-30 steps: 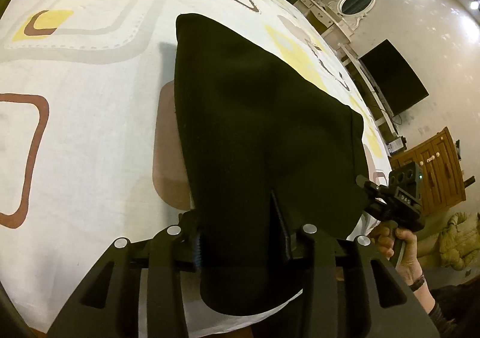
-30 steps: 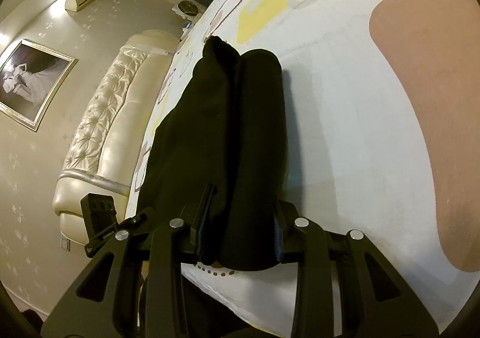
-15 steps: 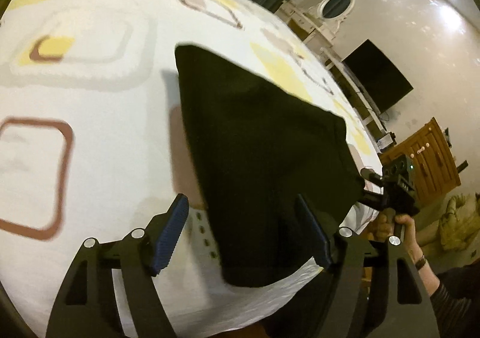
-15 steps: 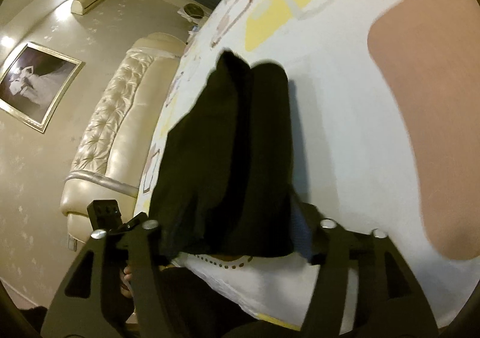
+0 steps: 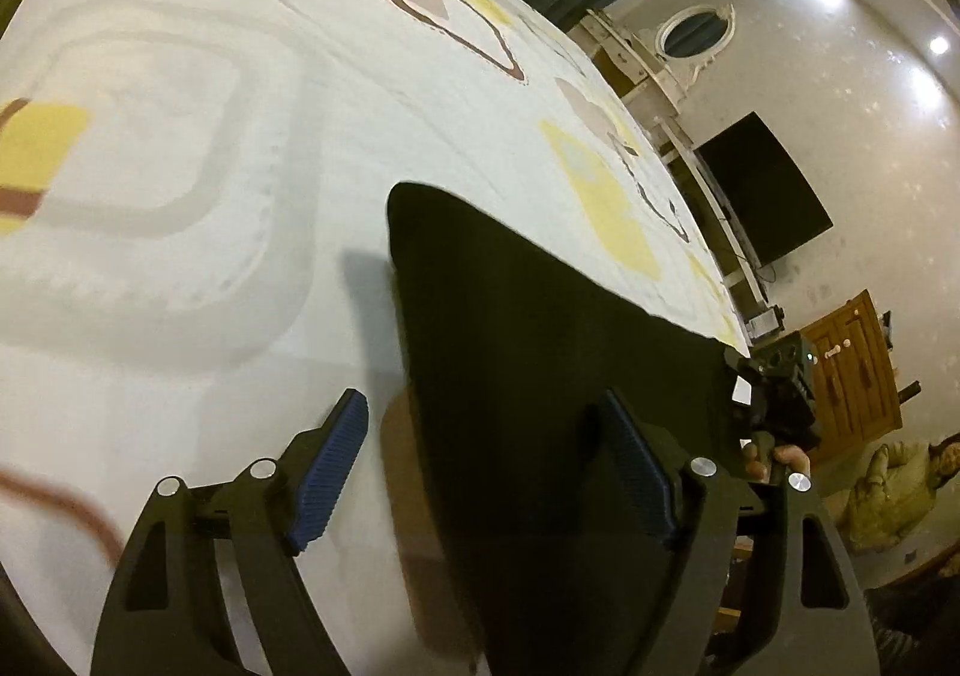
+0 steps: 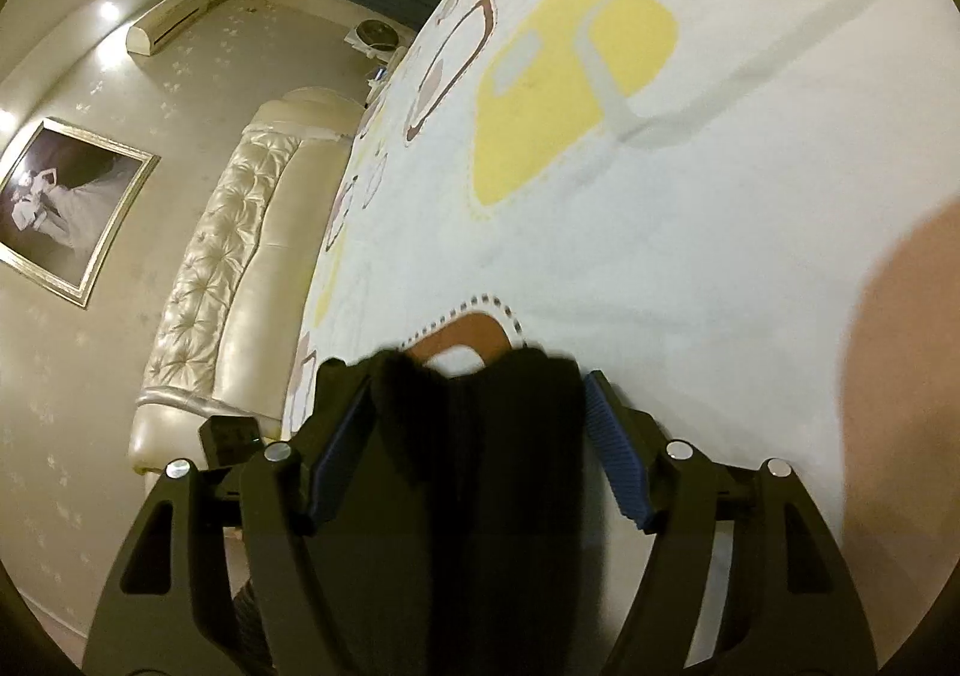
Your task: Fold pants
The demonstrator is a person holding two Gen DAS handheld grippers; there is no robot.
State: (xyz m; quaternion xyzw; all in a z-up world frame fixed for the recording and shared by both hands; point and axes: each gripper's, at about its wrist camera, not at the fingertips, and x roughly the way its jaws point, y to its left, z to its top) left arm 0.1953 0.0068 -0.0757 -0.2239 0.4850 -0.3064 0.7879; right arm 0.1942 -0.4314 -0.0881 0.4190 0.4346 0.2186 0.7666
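Note:
The black pants (image 5: 540,376) lie folded on the patterned bed sheet (image 5: 210,166). My left gripper (image 5: 486,466) is open, its blue-padded fingers spread on either side of the near edge of the pants without holding them. In the right wrist view the pants (image 6: 492,466) show as a dark, blurred bunch between the fingers of my right gripper (image 6: 474,436), which is open too. The right gripper also shows in the left wrist view (image 5: 774,394), at the far corner of the pants.
The white sheet with yellow and brown shapes (image 6: 600,106) covers the bed. A cream tufted headboard (image 6: 240,256) stands on the left. A dark TV (image 5: 768,190), a wooden cabinet (image 5: 858,370) and a white dresser with an oval mirror (image 5: 690,28) line the far wall.
Both grippers were shut on the pants a second ago. Both have opened and let go, and the pants have dropped onto the sheet. The right gripper has pulled back.

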